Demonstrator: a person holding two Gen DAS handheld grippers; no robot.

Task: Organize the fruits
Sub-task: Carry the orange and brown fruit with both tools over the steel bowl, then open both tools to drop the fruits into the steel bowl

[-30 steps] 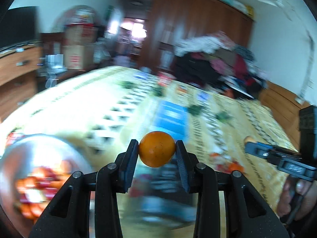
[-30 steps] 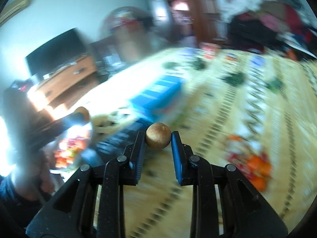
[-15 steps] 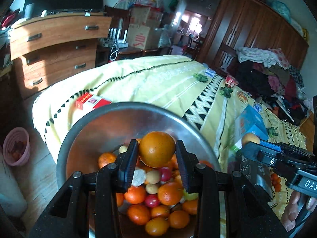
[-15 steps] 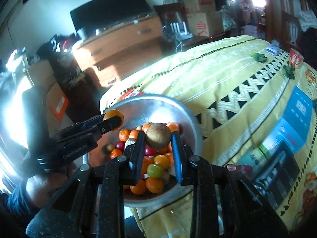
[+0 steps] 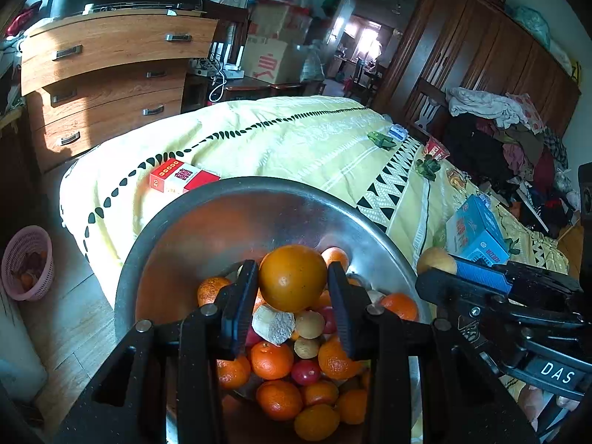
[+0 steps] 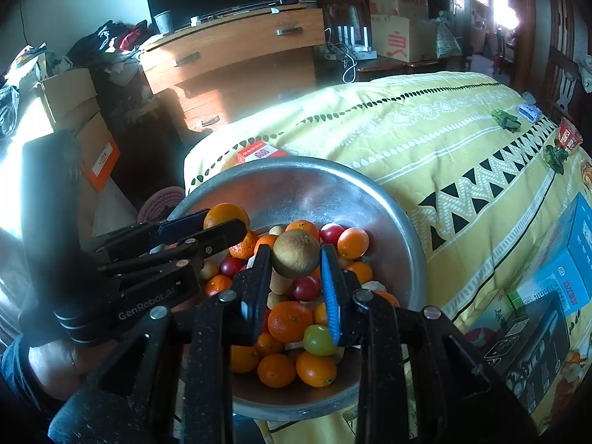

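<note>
Fingers (image 5: 242,296) hold orange (image 5: 292,277) above fruit-filled bowl (image 5: 222,214).

Both grippers have swung from over the yellow patterned bedspread (image 5: 296,137) to above the fruit-filled round metal bowl (image 5: 236,214).

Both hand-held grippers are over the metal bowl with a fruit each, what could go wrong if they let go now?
1. The orange in the left hand-held gripper hangs above a heaped pile; dropped, it may bounce or roll.
2. The brown fruit in the right hand-held gripper could bruise the small red fruits below.
3. The metal bowl appears near the bed's edge; a knock might tip it.
</note>
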